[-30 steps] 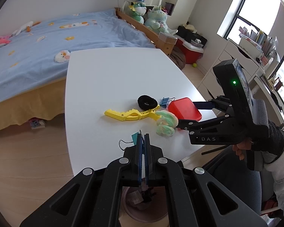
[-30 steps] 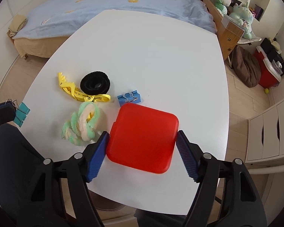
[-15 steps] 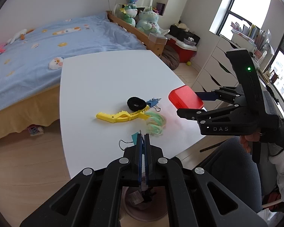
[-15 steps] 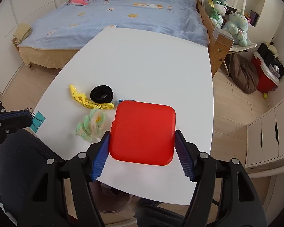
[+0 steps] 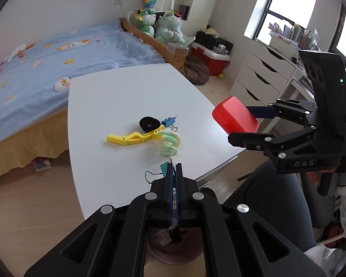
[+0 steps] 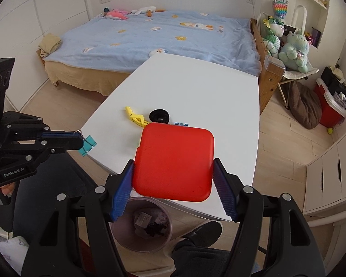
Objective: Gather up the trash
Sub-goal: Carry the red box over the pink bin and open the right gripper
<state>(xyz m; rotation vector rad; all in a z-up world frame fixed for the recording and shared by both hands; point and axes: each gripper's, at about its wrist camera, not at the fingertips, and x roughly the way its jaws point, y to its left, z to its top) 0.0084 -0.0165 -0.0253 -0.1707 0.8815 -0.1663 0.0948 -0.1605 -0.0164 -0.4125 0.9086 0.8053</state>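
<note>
A red square box (image 6: 174,162) is clamped between the blue pads of the right tool (image 6: 173,184) and is held in the air above the near edge of the white bench (image 6: 196,87). In the left wrist view the same box (image 5: 234,117) is seen raised clear of the bench surface, off its right side. The left tool (image 5: 174,180) is closed tight on the wire handle of a teal binder clip (image 6: 88,145), which is carried just off the near bench edge. On the bench are left a yellow plastic clip (image 5: 131,137), a black hair tie (image 5: 149,123), a blue binder clip (image 5: 168,122) and a green and cream fuzzy scrunchie (image 5: 169,144), all lying close together. A bin (image 6: 141,225) with scraps inside is seen on the floor below the near bench edge.
</note>
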